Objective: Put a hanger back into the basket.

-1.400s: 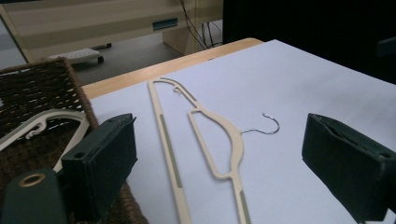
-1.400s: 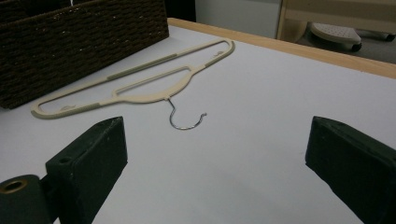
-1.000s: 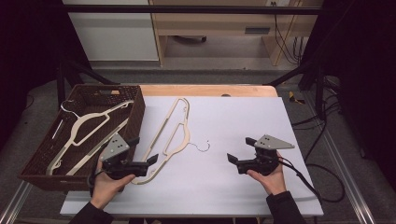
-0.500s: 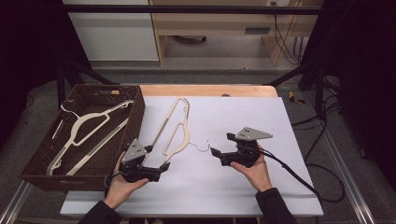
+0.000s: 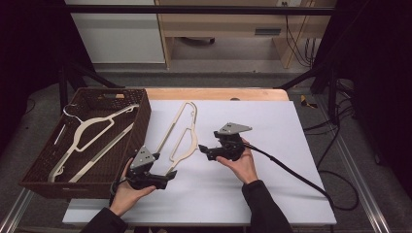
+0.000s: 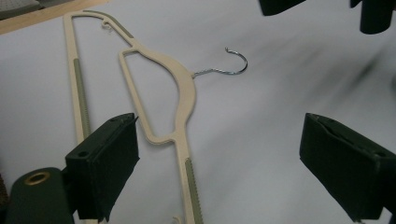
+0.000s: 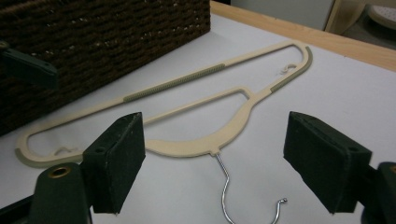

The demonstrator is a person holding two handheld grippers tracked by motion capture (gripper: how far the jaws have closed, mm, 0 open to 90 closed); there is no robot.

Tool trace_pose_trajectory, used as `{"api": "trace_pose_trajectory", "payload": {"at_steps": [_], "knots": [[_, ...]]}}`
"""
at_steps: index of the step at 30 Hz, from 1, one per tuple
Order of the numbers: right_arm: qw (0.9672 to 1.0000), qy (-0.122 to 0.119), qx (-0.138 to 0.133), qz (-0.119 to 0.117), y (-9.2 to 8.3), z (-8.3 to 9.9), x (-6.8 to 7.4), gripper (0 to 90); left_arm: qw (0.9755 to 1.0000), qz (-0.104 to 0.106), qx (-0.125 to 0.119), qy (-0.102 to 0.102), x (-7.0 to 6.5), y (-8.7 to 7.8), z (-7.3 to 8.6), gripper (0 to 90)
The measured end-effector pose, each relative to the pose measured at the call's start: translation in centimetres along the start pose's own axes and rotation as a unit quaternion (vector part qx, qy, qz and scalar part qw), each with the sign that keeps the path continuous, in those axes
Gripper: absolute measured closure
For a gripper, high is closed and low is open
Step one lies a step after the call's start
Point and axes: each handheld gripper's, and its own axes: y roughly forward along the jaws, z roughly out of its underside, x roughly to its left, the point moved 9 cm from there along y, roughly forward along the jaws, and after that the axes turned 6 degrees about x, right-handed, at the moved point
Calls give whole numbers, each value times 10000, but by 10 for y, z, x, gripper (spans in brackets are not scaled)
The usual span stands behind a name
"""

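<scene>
A white table top (image 5: 272, 145) stands in a dark room, with a wooden edge along its far side and a pale cabinet and wooden shelving behind; at the table's left edge sits a dark brown wicker basket (image 5: 141, 121), and inside it lies a cream hanger (image 5: 87, 133) with a metal hook.

On the white surface, just right of the basket, lies a second cream plastic hanger (image 5: 182, 131), flat, its long bar running away from the person and its metal hook (image 5: 200, 145) pointing right toward the right gripper; in the right gripper view the hook (image 7: 229, 186) curls on the table between the two jaws, and the hanger's body (image 7: 196, 144) lies just beyond them.

The right gripper (image 5: 203, 148) is held low at mid-table, jaws pointing left at the hook; they have just been closing but stand well apart, with the hook between them and not pressed by either pad.

The left gripper (image 5: 170, 175) sits near the hanger's near end, beside the basket's front corner; its jaws are spread wide, the hanger's near arm (image 6: 187, 158) lying on the table between them, untouched.
</scene>
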Motion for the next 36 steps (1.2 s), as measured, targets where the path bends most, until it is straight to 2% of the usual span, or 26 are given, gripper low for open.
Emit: {"api": "trace_pose_trajectory", "payload": {"at_steps": [3,4,5,6,9,12,13,16,18,19,24,25,29,30,33,36], "knots": [[9998,-60,181,70,16,4,-3,230,10000,-9,14,14,1,1,0,114],[9998,-60,181,70,16,4,-3,230,10000,-9,14,14,1,1,0,114],[9994,-30,335,122,25,8,-5,250,10000,-7,16,22,1,1,0,115],[9994,-30,335,122,25,8,-5,250,10000,1,4,14,1,1,0,115],[9982,-28,584,144,39,17,-9,299,10000,11,-24,-6,1,0,0,118],[9976,-54,671,170,45,21,-11,323,10000,14,5,9,1,2,0,118],[9972,1,712,206,49,24,-12,377,10000,14,13,37,1,2,1,118],[9958,0,896,170,55,30,-14,410,10000,25,26,27,1,2,1,119],[9956,24,915,210,58,32,-15,420,10000,12,42,23,2,3,1,120],[9945,51,1024,196,61,36,-16,449,10000,7,53,35,1,4,1,121],[9940,4,1072,212,65,39,-18,523,9999,12,95,55,1,6,2,124],[9935,-17,1122,197,67,41,-19,570,9999,7,99,60,1,6,3,125],[9933,0,1144,178,69,43,-18,636,9999,8,114,69,1,7,3,133],[9927,-25,1191,162,70,44,-17,675,9999,8,119,72,1,7,3,133],[9927,-172,1180,161,70,45,-18,719,9999,3,129,78,1,8,3,135],[9927,-147,1183,172,70,45,-17,742,9999,-4,132,77,1,8,3,137]]}}
